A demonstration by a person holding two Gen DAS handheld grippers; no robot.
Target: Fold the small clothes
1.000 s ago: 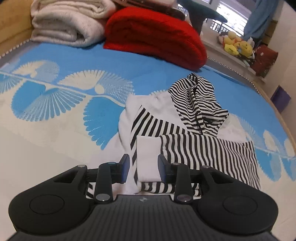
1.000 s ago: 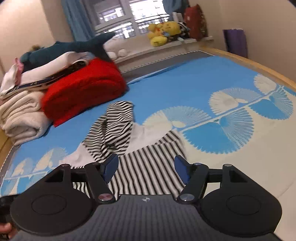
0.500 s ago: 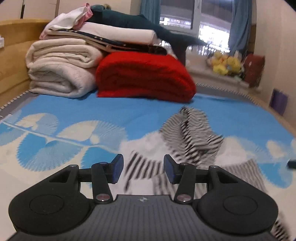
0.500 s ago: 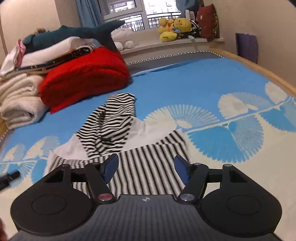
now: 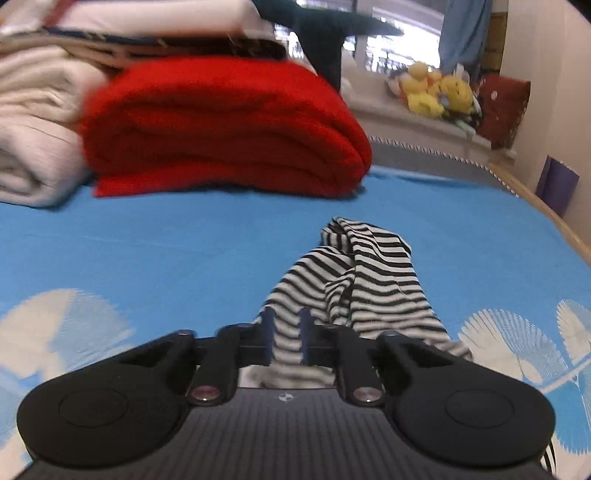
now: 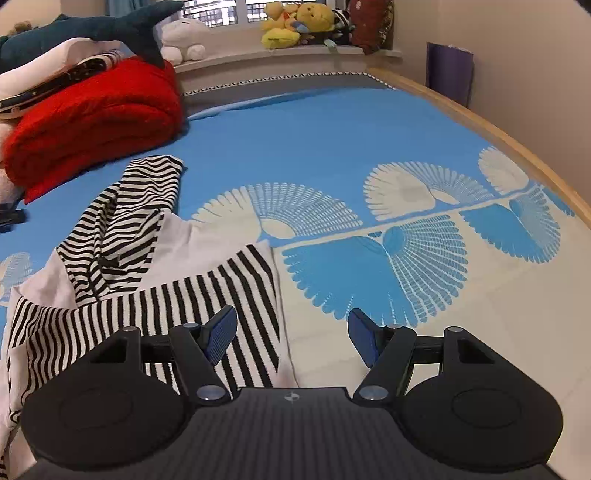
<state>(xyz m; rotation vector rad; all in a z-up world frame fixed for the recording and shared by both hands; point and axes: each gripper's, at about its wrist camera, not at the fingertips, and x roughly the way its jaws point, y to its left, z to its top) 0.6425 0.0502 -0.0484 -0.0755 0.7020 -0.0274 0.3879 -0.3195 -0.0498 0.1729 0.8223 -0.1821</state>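
Note:
A small black-and-white striped garment with white panels lies partly folded on the blue patterned bed sheet. In the left wrist view my left gripper has its fingers close together around the striped sleeve, with cloth between them. In the right wrist view my right gripper is wide open and empty, low over the garment's right edge; its left finger is over the stripes.
A folded red blanket and cream blankets are stacked at the far side of the bed. A plush shark lies on top. Stuffed toys sit on the window sill. The wooden bed edge runs along the right.
My left gripper has moved forward over the garment to the striped sleeve and its fingers have narrowed around the cloth. My right gripper has shifted right, staying open.

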